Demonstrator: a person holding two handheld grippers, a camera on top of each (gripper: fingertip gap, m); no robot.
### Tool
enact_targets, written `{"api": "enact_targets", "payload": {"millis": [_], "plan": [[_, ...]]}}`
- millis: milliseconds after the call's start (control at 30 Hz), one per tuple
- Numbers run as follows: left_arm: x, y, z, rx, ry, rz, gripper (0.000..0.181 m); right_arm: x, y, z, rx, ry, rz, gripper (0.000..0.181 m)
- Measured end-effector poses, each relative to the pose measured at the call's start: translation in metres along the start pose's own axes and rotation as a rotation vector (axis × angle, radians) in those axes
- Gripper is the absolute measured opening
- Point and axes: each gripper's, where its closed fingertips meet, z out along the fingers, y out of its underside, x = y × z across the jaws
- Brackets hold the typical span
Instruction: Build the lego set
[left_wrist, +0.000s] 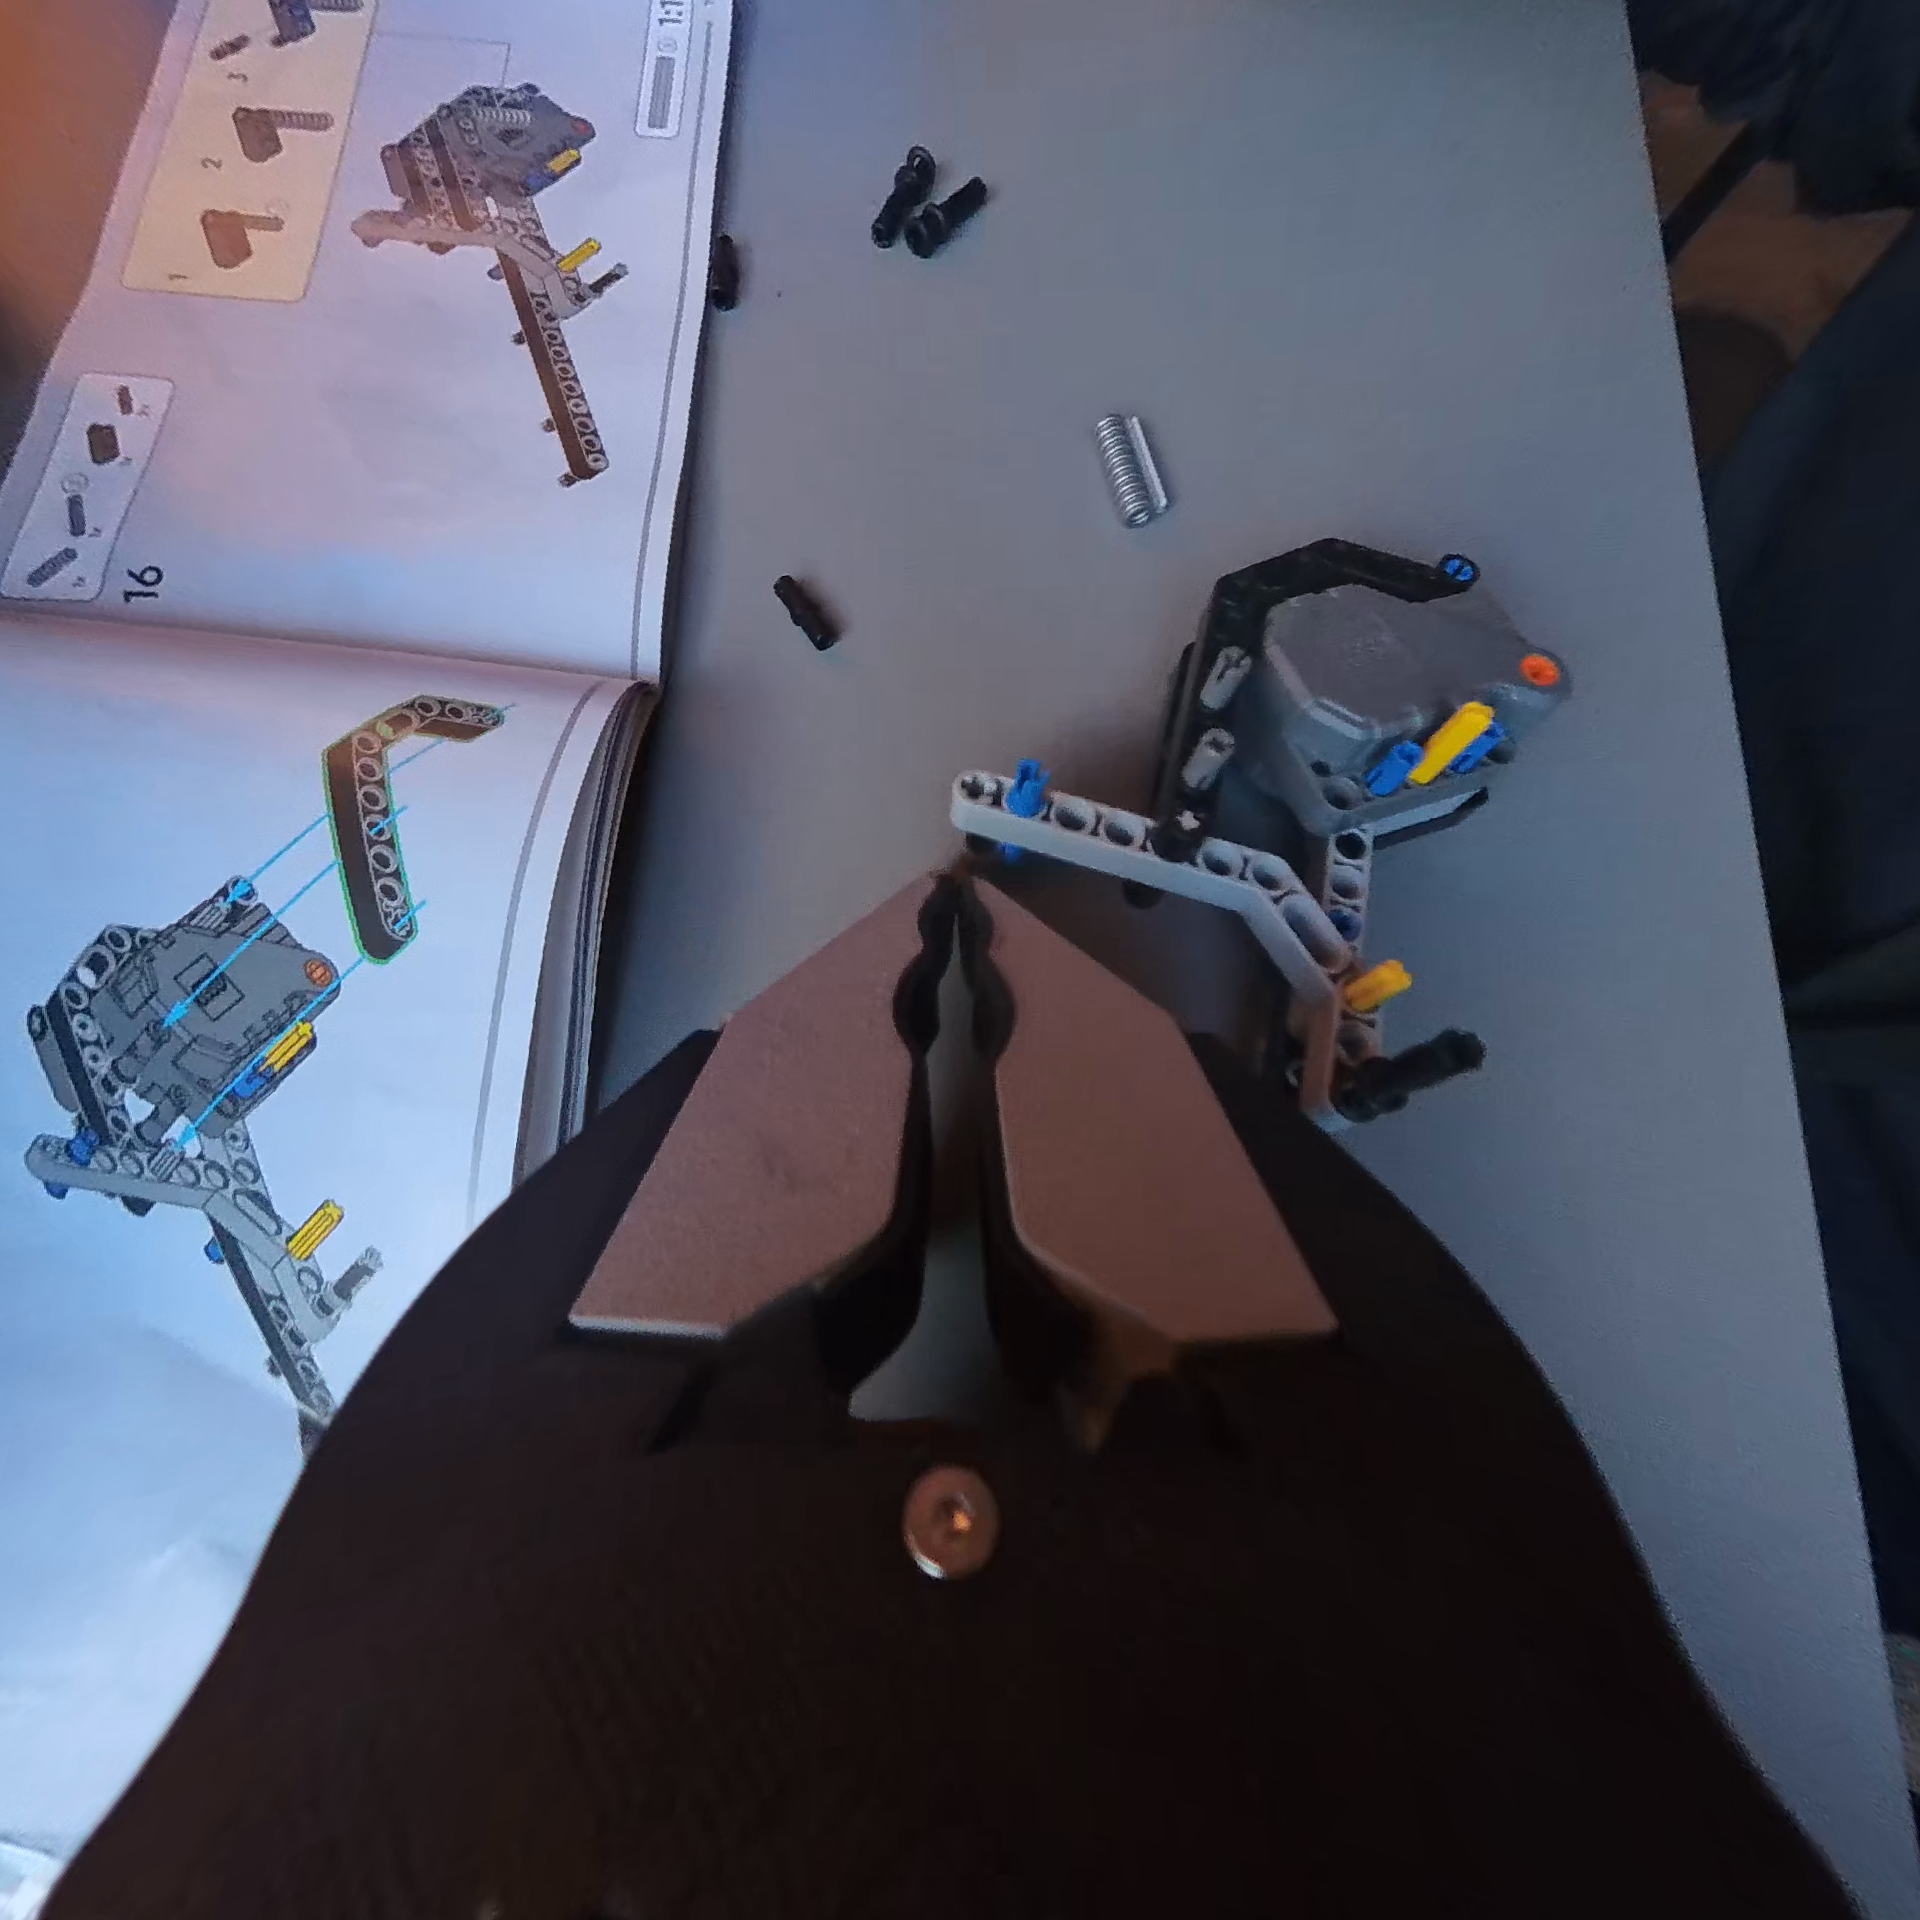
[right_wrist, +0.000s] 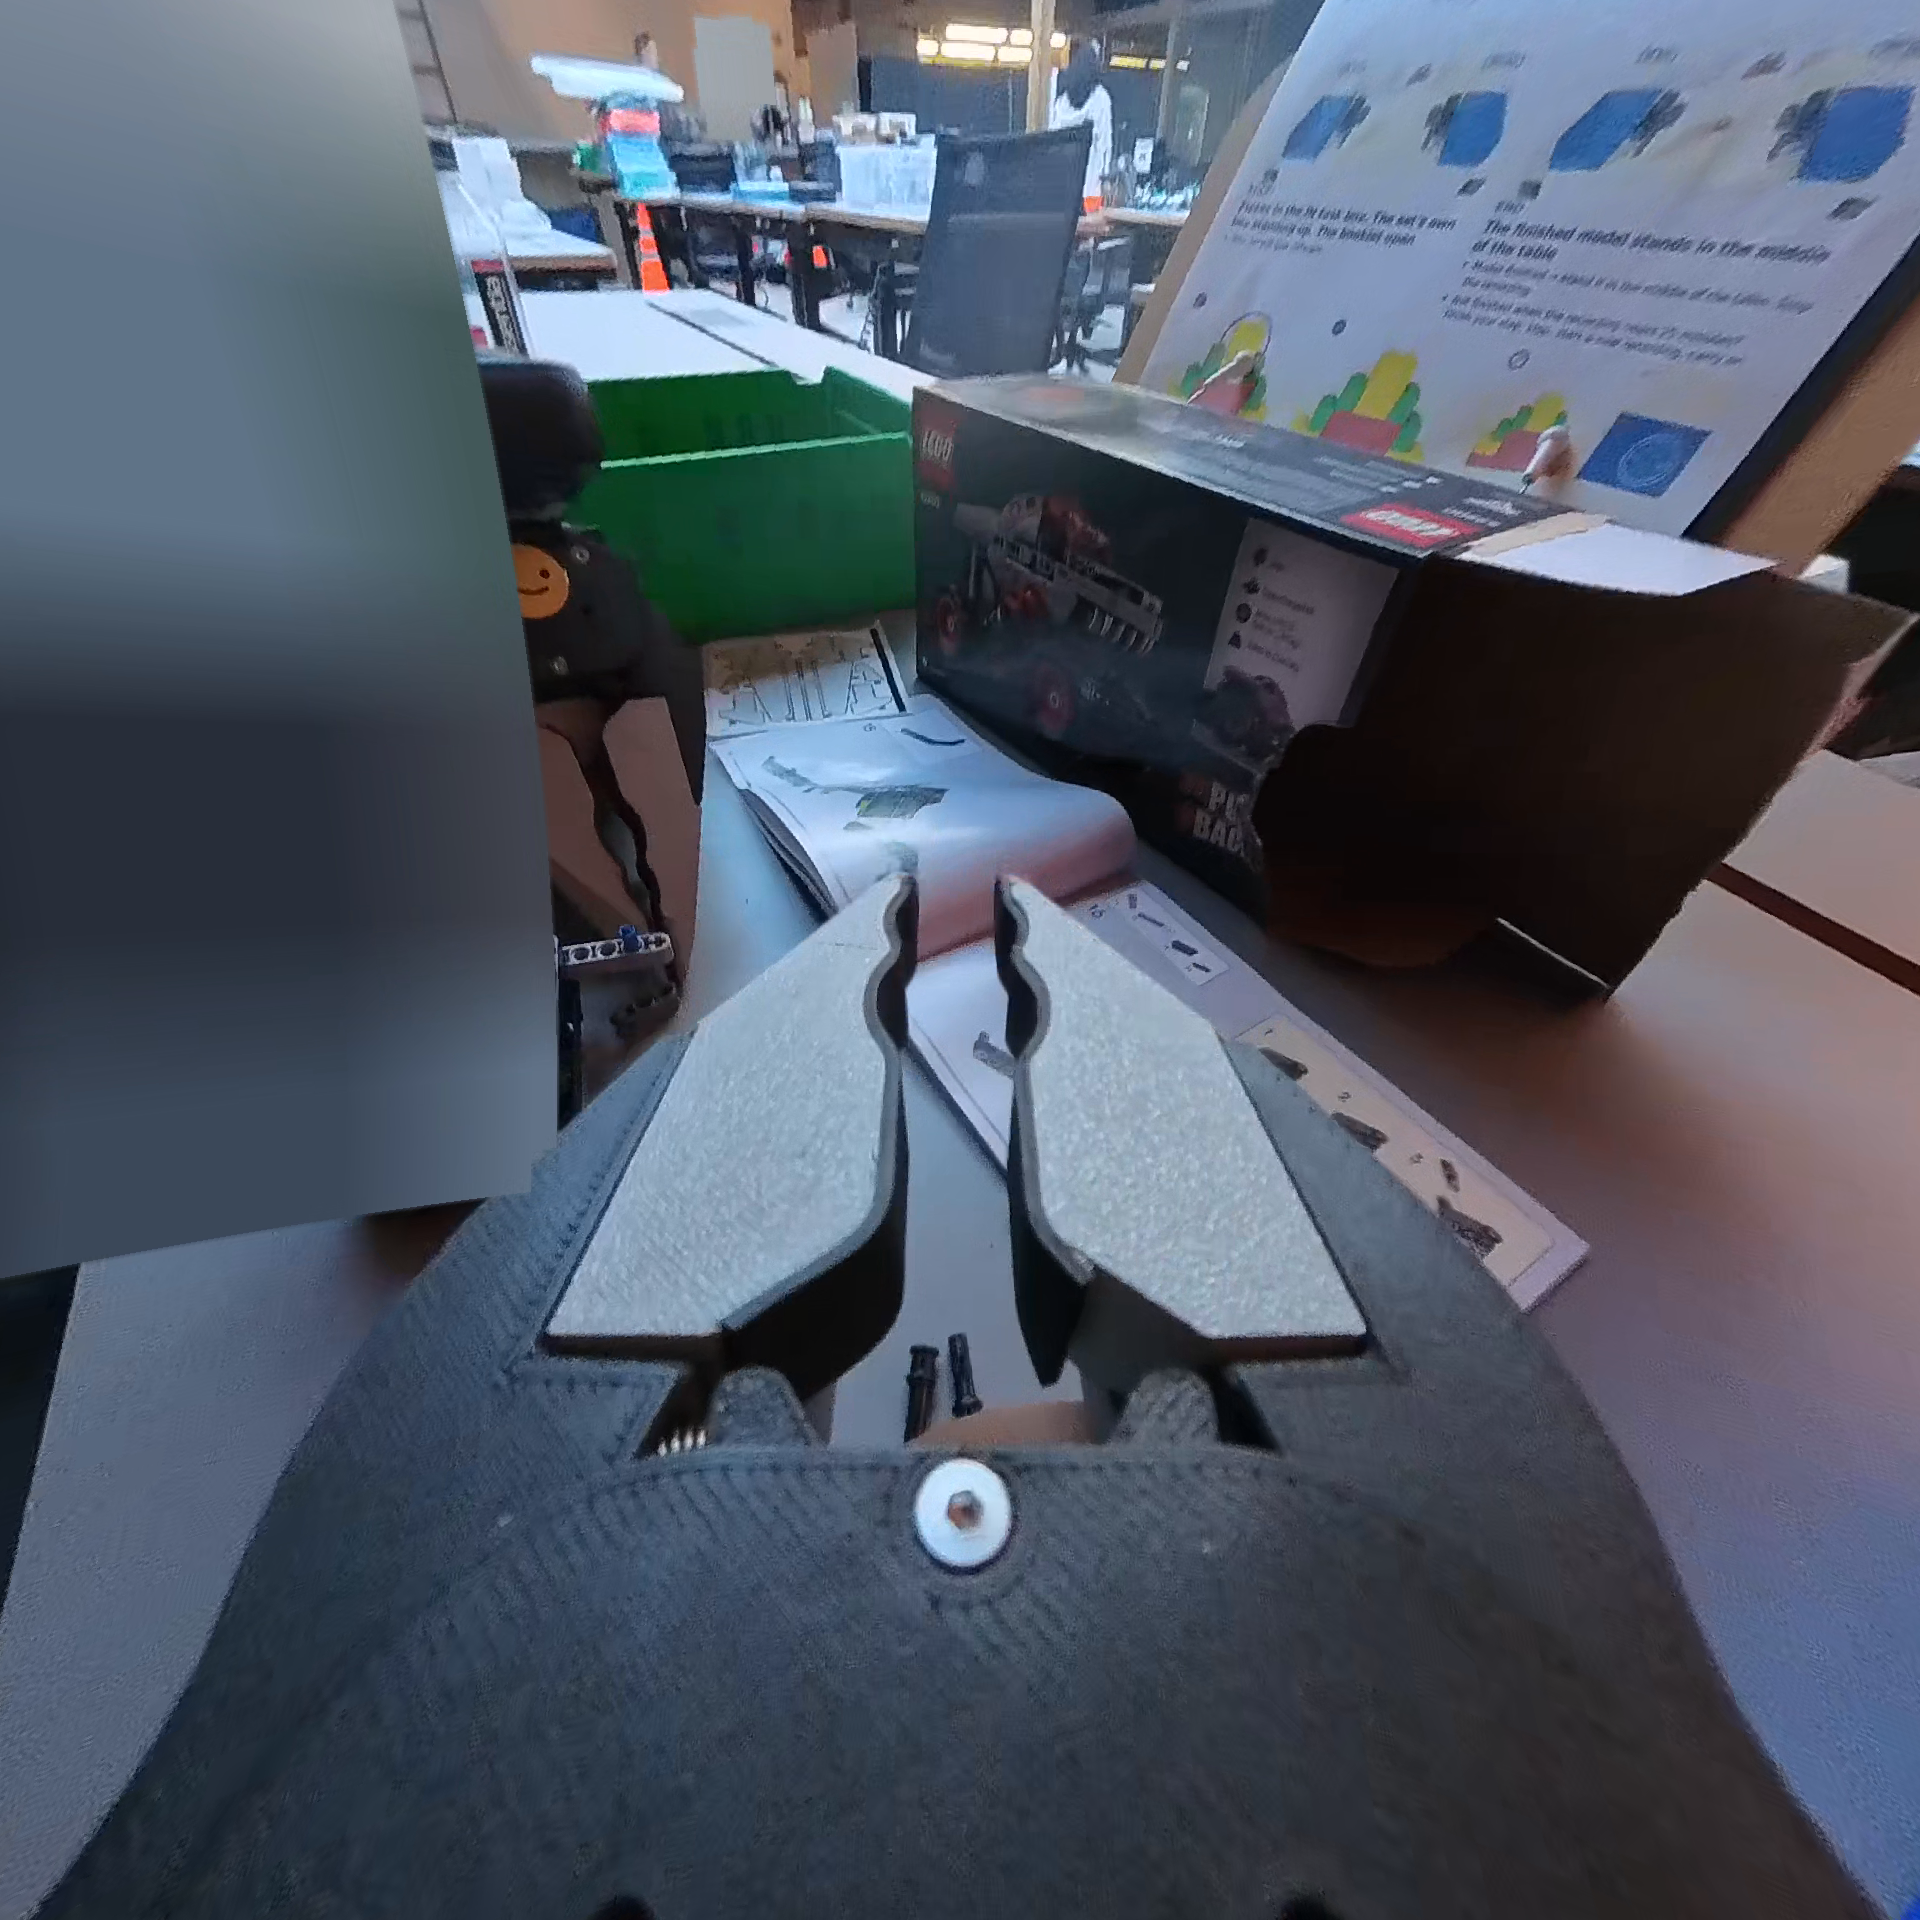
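In the left wrist view, the partly built Lego model lies on the grey table: a grey motor block with a black bent beam, a light grey beam, and blue and yellow pins. My left gripper is shut with nothing visible between its tips, which sit just beside the grey beam's left end. Loose black pins and a metal spring lie beyond. My right gripper is open by a narrow gap and empty, over the open instruction booklet. Two black pins lie beneath it.
The instruction booklet covers the left of the table. In the right wrist view, the dark Lego box lies to the right, a green bin stands behind it, and an instruction board leans at the far right. The left gripper and a piece of the model show at the left.
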Motion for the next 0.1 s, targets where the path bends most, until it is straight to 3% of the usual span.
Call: {"api": "enact_targets", "payload": {"millis": [33, 100], "plan": [[0.0, 0.001, -0.001, 0.001, -0.001, -0.007, 0.0, -0.002, 0.004, 0.002, -0.02, -0.012, -0.005, 0.012], [0.001, 0.003, -0.004, 0.001, 0.008, -0.02, 0.003, -0.013, 0.018, 0.009, -0.09, -0.078, 0.001, 0.014]]}}
